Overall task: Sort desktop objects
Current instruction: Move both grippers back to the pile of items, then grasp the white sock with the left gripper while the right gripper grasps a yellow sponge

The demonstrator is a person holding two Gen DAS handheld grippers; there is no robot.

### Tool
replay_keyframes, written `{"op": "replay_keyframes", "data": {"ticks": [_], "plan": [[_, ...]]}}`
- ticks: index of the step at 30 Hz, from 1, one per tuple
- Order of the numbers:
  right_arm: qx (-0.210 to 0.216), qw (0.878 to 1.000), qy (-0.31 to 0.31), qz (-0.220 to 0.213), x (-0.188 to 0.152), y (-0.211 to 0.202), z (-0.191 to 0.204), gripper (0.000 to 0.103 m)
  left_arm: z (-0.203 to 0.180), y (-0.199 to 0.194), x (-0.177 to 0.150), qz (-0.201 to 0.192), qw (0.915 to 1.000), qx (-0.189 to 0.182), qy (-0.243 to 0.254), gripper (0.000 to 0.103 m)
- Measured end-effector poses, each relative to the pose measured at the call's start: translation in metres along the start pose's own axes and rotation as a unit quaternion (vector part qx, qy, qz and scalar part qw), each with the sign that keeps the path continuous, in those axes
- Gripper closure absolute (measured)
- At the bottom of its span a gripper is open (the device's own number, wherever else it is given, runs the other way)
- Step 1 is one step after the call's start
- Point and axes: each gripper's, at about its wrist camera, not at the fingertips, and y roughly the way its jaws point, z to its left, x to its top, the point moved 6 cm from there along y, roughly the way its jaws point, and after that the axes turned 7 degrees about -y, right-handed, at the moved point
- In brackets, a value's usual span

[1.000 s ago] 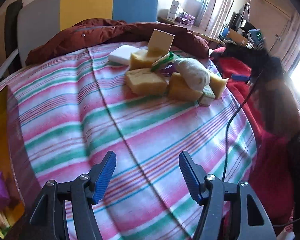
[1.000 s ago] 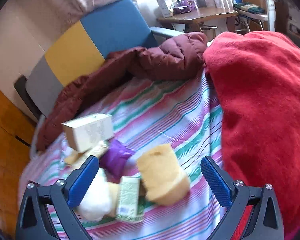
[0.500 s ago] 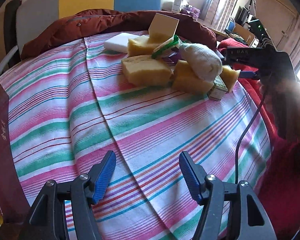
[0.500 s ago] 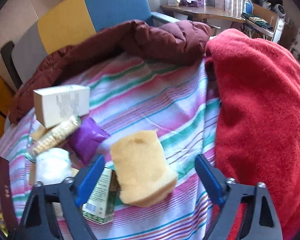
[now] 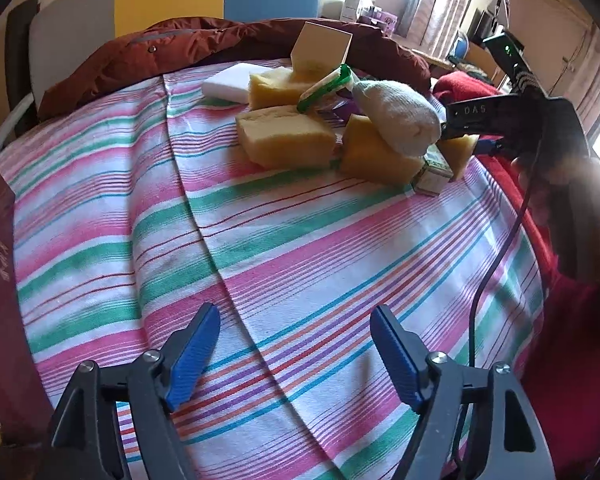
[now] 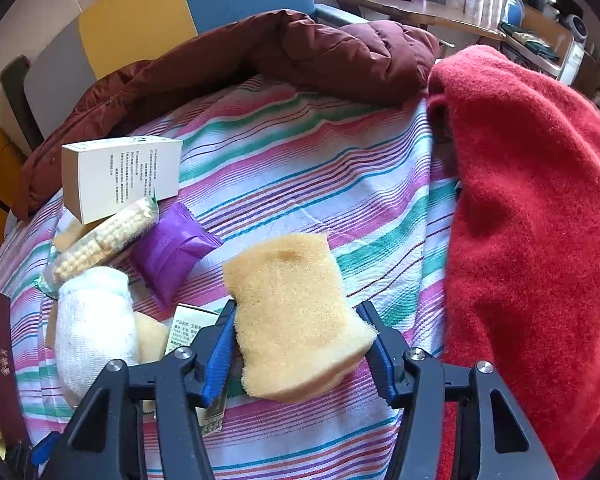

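1. The right gripper [image 6: 296, 344] pointed steeply down over the striped cloth [image 6: 300, 168], its jaws closing on a yellow sponge [image 6: 292, 312]; both blue pads appeared to touch the sponge's flanks, at its near end.
2. The left gripper [image 5: 296, 352] hovered over bare cloth well apart from the pile, its jaws opening and nothing between them.
3. The sponge sat at the pile's right edge, just beside the red blanket [image 6: 532, 208], with a small printed carton [image 6: 192, 328] just to its left and partly under the left finger.
4. To do the grasp well, I judged the squeeze should firm up enough that soft foam does not slip, with the pads kept off the carton; a straight lift would spare the white rolled sock [image 6: 92, 320] and purple packet [image 6: 172, 248] nearby.
5. The sponge's long axis ran away from the camera, between the fingers, its far end tilted slightly left, broad face up.
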Motion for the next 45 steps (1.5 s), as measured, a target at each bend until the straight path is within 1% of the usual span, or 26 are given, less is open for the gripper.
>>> {"op": "replay_keyframes", "data": {"ticks": [1, 2, 3, 4, 7, 9, 14, 15, 19, 23, 28, 29, 31, 34, 35, 36, 37, 40, 45], "plan": [[0.001, 1.000, 0.001, 0.000, 0.000, -0.001, 0.000, 0.045, -0.001, -0.001, 0.001, 0.004, 1.0000, -0.002, -0.002, 0.027], [0.001, 1.000, 0.003, -0.001, 0.000, -0.001, -0.001, 0.045, -0.001, -0.002, 0.003, 0.007, 0.9999, -0.009, -0.003, 0.031], [0.001, 1.000, 0.006, -0.001, 0.001, -0.002, -0.003, 0.045, -0.001, -0.003, 0.006, 0.008, 0.9998, -0.015, -0.006, 0.039], [0.001, 1.000, 0.011, -0.002, 0.001, -0.002, -0.005, 0.045, -0.002, -0.006, 0.013, 0.004, 0.9997, -0.021, -0.009, 0.041], [-0.001, 1.000, 0.030, -0.005, 0.001, -0.006, -0.013, 0.045, -0.009, -0.013, 0.033, -0.009, 0.9993, -0.034, -0.012, 0.041], [0.000, 0.999, 0.040, -0.005, 0.002, -0.007, -0.017, 0.045, -0.019, -0.018, 0.050, -0.022, 0.9984, -0.051, -0.010, 0.041], [-0.005, 0.999, 0.049, -0.008, 0.006, -0.009, -0.022, 0.045, -0.046, -0.015, 0.091, -0.019, 0.9930, -0.112, -0.030, 0.041], [-0.006, 0.999, 0.049, -0.012, 0.005, -0.011, -0.022, 0.045, -0.051, -0.014, 0.098, -0.021, 0.9928, -0.115, -0.030, 0.040], [-0.001, 0.998, 0.053, -0.020, 0.007, -0.013, -0.022, 0.045, -0.071, -0.001, 0.120, -0.023, 0.9943, -0.101, -0.026, 0.039], [-0.004, 0.998, 0.055, -0.026, 0.009, -0.015, -0.023, 0.045, -0.083, 0.014, 0.133, -0.011, 0.9952, -0.094, -0.028, 0.038], [-0.001, 0.997, 0.061, -0.037, 0.010, -0.021, -0.025, 0.045, -0.092, 0.038, 0.138, 0.008, 0.9979, -0.061, -0.021, 0.038], [0.000, 0.997, 0.062, -0.040, 0.010, -0.022, -0.025, 0.045, -0.091, 0.041, 0.138, 0.012, 0.9979, -0.059, -0.022, 0.038], [0.000, 0.997, 0.066, -0.044, 0.011, -0.024, -0.027, 0.045, -0.091, 0.046, 0.138, 0.014, 0.9980, -0.055, -0.025, 0.032], [0.000, 0.997, 0.070, -0.044, 0.011, -0.025, -0.030, 0.045, -0.094, 0.050, 0.138, 0.009, 0.9979, -0.059, -0.024, 0.031], [0.000, 0.997, 0.070, -0.044, 0.011, -0.025, -0.030, 0.045, -0.095, 0.051, 0.137, 0.007, 0.9977, -0.064, -0.022, 0.034], [0.000, 0.997, 0.070, -0.043, 0.010, -0.024, -0.030, 0.045, -0.098, 0.050, 0.136, 0.004, 0.9974, -0.070, -0.014, 0.041], [-0.001, 0.997, 0.069, -0.042, 0.010, -0.024, -0.030, 0.045, -0.101, 0.050, 0.134, 0.000, 0.9972, -0.075, -0.002, 0.045], [0.000, 0.997, 0.064, -0.042, 0.010, -0.024, -0.028, 0.045, -0.105, 0.046, 0.129, -0.009, 0.9967, -0.080, 0.013, 0.049], [0.001, 0.998, 0.054, -0.042, 0.009, -0.022, -0.025, 0.045, -0.093, 0.021, 0.120, -0.034, 0.9952, -0.091, 0.013, 0.050]]}}
